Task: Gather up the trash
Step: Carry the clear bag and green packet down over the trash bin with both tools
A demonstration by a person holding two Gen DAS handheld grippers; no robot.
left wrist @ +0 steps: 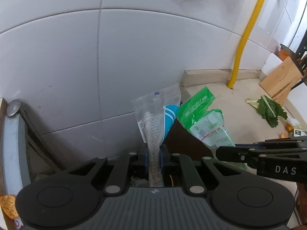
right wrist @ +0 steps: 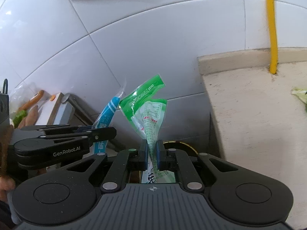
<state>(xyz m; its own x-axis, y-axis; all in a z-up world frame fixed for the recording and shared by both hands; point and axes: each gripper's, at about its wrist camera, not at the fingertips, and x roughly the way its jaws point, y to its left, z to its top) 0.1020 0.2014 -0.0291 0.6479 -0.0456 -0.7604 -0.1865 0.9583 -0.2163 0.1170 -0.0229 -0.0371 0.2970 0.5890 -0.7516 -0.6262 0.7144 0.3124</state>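
My left gripper point(left wrist: 154, 158) is shut on a clear and blue wrapper point(left wrist: 156, 113) with a printed date, held up in front of the white tiled wall. My right gripper point(right wrist: 152, 153) is shut on a green and white wrapper point(right wrist: 147, 107), also held up. In the left wrist view the green wrapper point(left wrist: 205, 118) hangs just right of the blue one, with the right gripper's body point(left wrist: 268, 153) entering from the right. In the right wrist view the blue wrapper point(right wrist: 107, 113) and the left gripper's body point(right wrist: 57, 140) show at the left.
A beige counter point(left wrist: 230, 103) carries a leafy green point(left wrist: 268, 109), small scraps point(left wrist: 291, 124) and a wooden board point(left wrist: 282, 76) by a yellow pipe point(left wrist: 241, 44). A metal sink edge point(left wrist: 13, 126) lies left. Below my right gripper a round gold-rimmed opening point(right wrist: 180, 145) shows.
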